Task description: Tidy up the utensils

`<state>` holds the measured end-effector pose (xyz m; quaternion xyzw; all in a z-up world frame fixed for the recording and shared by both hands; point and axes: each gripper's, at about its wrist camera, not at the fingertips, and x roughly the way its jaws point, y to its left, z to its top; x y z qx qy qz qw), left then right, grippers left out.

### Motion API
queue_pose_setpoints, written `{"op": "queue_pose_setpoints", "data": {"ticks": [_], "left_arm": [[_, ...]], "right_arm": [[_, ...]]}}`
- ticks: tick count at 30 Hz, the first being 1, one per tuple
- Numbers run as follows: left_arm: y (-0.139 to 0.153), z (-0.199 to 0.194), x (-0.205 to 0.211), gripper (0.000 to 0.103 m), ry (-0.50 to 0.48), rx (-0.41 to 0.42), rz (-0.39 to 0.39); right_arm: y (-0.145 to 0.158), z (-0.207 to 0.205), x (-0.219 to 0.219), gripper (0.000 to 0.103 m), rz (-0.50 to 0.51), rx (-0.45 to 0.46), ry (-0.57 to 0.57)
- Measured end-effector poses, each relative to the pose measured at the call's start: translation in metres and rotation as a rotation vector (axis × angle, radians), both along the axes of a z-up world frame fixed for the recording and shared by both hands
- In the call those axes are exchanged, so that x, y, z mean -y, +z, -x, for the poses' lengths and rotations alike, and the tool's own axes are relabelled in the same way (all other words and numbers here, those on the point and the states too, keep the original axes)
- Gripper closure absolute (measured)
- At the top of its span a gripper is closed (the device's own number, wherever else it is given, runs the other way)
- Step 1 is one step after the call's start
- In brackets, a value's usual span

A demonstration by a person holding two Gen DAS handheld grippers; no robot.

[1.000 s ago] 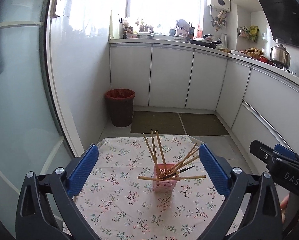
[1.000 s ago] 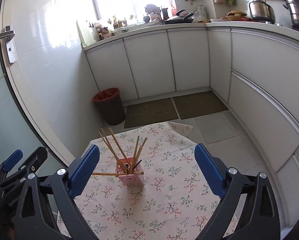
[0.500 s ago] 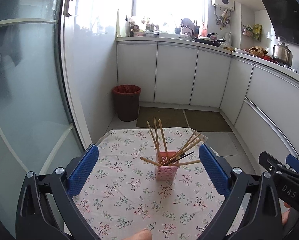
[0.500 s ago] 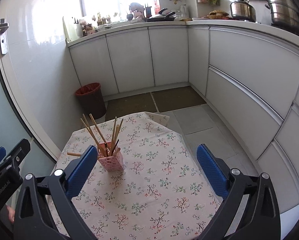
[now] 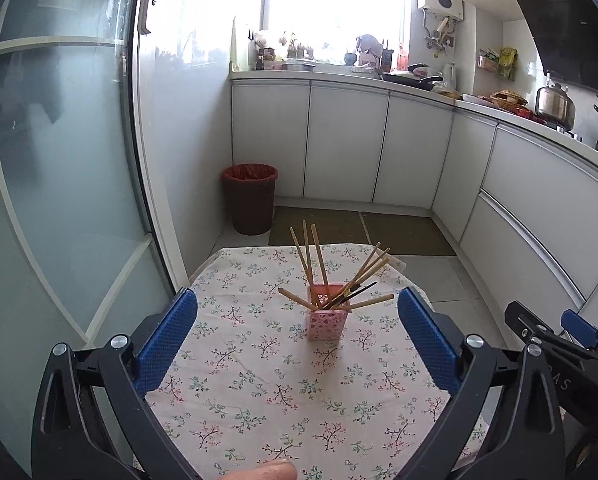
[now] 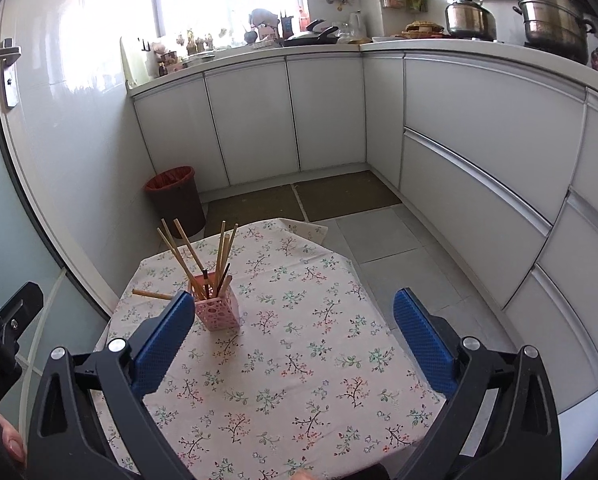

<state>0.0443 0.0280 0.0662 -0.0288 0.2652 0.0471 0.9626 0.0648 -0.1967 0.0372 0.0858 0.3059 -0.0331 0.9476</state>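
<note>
left wrist view: the left gripper [image 5: 297, 334] hangs above a table [image 5: 235, 396] in a flowered cloth, jaws spread wide and empty. between its blue pads [image 5: 167, 338] stands a pink holder [image 5: 326, 323] near the table's middle, chopsticks [image 5: 341, 280] fanning out of it. a red bin [image 5: 250, 198] sits by white cabinets.

right wrist view: the right gripper [image 6: 291, 340] is likewise wide open, holding nothing. the holder [image 6: 217, 313] stands just beside its left pad, one chopstick [image 6: 151, 295] jutting out sideways.
</note>
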Motion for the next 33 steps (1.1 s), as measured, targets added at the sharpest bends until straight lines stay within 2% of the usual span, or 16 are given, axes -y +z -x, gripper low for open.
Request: {"op": "queue_pose_setpoints", "data": {"ticks": [33], "left_arm": [[-0.0009,-0.0009,0.0021,0.007,0.011,-0.009,-0.001]], "right_arm": [[0.0055,0.0041,0.0021,0.006,-0.014,0.005,0.014]]}}
